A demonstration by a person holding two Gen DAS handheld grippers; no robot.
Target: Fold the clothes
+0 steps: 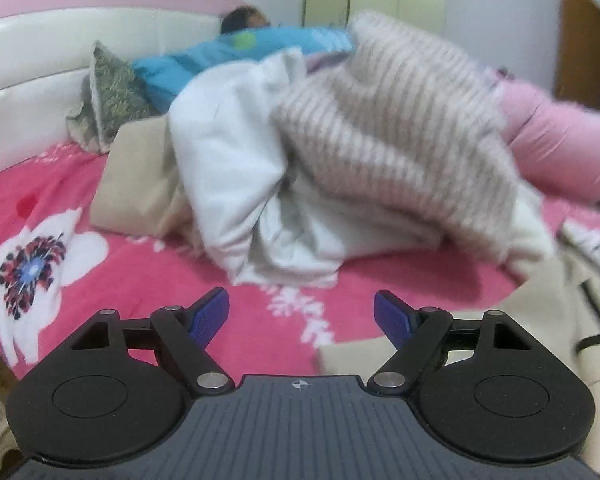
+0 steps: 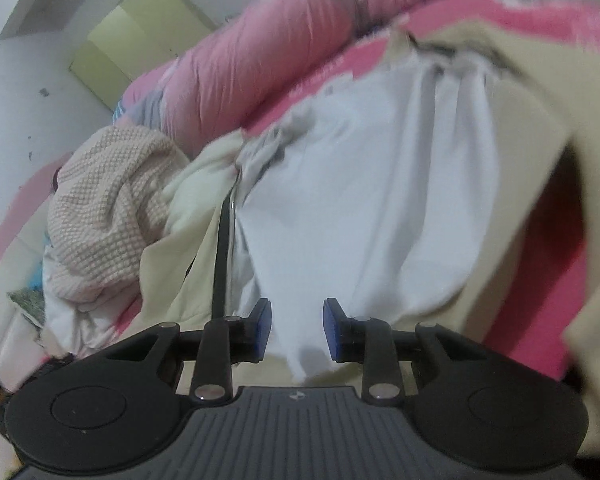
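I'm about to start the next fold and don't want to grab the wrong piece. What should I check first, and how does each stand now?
1. Left gripper empty, open: ok.
2. Right gripper free of the white garment: cannot tell; cloth lies between the parted pads.
3. White garment spread flat: not ok, wrinkled.
4. Knit sweater clear of the work area: not ok, heaped on the white bedding.
5. Picture sharp: not ok, blurred.

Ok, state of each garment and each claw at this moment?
left claw: open, empty, over the pink bedspread.
right claw: open, white shirt hem between the pads, unpinched.
white shirt: spread out, wrinkled, unfolded.
striped knit sweater: crumpled on the pile.
beige garment: spread under the white shirt.
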